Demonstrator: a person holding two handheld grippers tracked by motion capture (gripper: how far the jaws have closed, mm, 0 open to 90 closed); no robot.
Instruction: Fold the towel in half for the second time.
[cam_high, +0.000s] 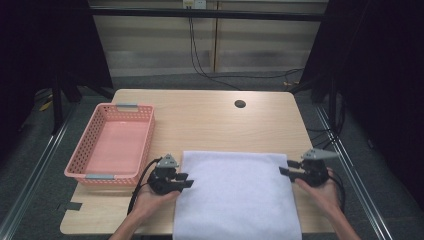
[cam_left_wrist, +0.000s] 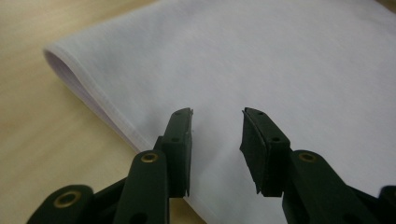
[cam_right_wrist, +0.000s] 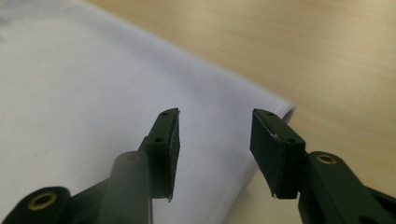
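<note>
A white folded cloth (cam_high: 237, 192) lies flat on the wooden table (cam_high: 210, 120), reaching past the near edge. My left gripper (cam_high: 189, 180) sits at the cloth's left edge, jaws parted, nothing between them. In the left gripper view the open gripper (cam_left_wrist: 217, 116) hovers just above the cloth (cam_left_wrist: 261, 60) near its folded corner. My right gripper (cam_high: 285, 167) is at the cloth's right edge, also open and empty. The right gripper view shows the gripper (cam_right_wrist: 215, 114) over the cloth (cam_right_wrist: 93, 93) by its right hem. A hand holds each gripper.
A pink slotted basket (cam_high: 97, 172) stands empty at the table's left side, close to the left gripper. A round cable hole (cam_high: 240, 104) is at the back of the table. Cables hang down behind it.
</note>
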